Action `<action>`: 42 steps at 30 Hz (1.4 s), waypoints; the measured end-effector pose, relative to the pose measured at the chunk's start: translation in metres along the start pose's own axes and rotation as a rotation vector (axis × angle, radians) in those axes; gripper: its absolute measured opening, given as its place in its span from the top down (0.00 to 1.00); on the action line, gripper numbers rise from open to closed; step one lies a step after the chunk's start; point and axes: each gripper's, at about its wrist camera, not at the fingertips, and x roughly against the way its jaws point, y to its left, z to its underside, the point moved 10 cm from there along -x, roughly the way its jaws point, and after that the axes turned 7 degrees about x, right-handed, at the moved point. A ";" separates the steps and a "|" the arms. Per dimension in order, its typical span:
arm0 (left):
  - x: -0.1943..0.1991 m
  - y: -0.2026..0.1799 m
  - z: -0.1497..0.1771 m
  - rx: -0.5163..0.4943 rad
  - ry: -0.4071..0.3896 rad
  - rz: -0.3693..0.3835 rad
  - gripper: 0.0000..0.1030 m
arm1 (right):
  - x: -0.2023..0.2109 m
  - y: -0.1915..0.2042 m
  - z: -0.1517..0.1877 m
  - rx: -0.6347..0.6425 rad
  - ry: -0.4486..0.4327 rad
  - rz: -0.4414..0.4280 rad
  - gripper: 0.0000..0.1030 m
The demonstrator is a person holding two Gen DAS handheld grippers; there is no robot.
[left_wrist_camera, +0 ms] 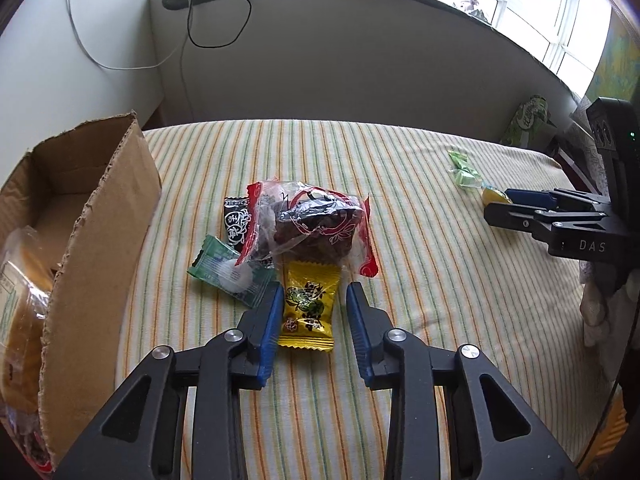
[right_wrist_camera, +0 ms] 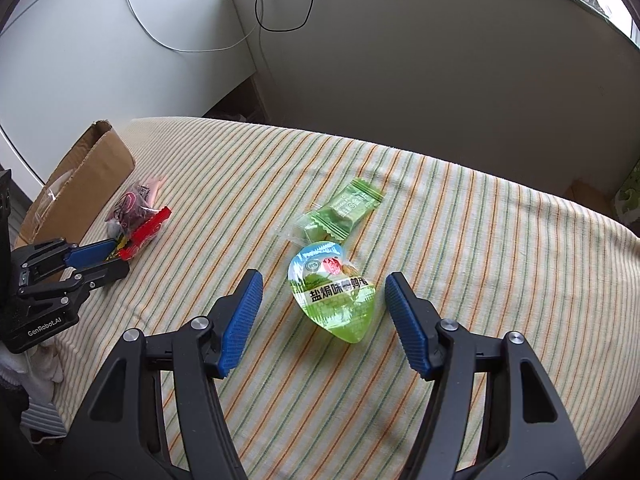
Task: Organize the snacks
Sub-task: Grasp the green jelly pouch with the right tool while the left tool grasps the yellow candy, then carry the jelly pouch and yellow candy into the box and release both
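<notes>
Snacks are lying scattered on a striped bed (left_wrist_camera: 420, 264), and a cardboard box (left_wrist_camera: 100, 216) is standing open at its left edge, seemingly waiting to take them; a clear-wrapped bag (left_wrist_camera: 20, 304) is already sitting inside.

Near the box, a small heap is gathering several packets together: a red-trimmed clear bag of dark snacks (left_wrist_camera: 312, 220) is lying on top, with a black packet (left_wrist_camera: 236, 220) and a green packet (left_wrist_camera: 228, 272) poking out from under its left side. A yellow candy packet (left_wrist_camera: 308, 304) is lying just in front of the heap. The left gripper (left_wrist_camera: 312, 300) is hovering with its jaws spread on either side of this yellow packet, not yet pinching it, so it is probably lining up to grab it as the loosest item to lift.

Further toward the right side of the bed, a green egg-shaped pouch (right_wrist_camera: 334, 294) is lying flat, with a pale green wrapped sweet (right_wrist_camera: 340, 212) just beyond it, their edges about touching. The right gripper (right_wrist_camera: 324, 284) is holding its jaws spread wide around the pouch, clear of it on both sides, likely preparing to close on it.

Both hands seem to be working in parallel, each picking one item for the box.
</notes>
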 end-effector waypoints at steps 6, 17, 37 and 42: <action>0.000 0.001 0.000 0.001 -0.003 0.003 0.78 | -0.003 -0.002 -0.003 0.059 0.012 0.069 0.62; 0.017 0.003 0.017 0.028 -0.006 0.035 0.79 | 0.014 0.009 0.008 0.046 -0.013 0.046 0.64; 0.106 0.041 0.012 0.090 -0.158 0.044 0.79 | 0.082 0.118 -0.038 0.149 -0.147 -0.043 0.64; 0.123 0.067 0.016 0.125 -0.183 0.017 0.79 | 0.073 0.163 -0.056 0.187 -0.156 -0.085 0.64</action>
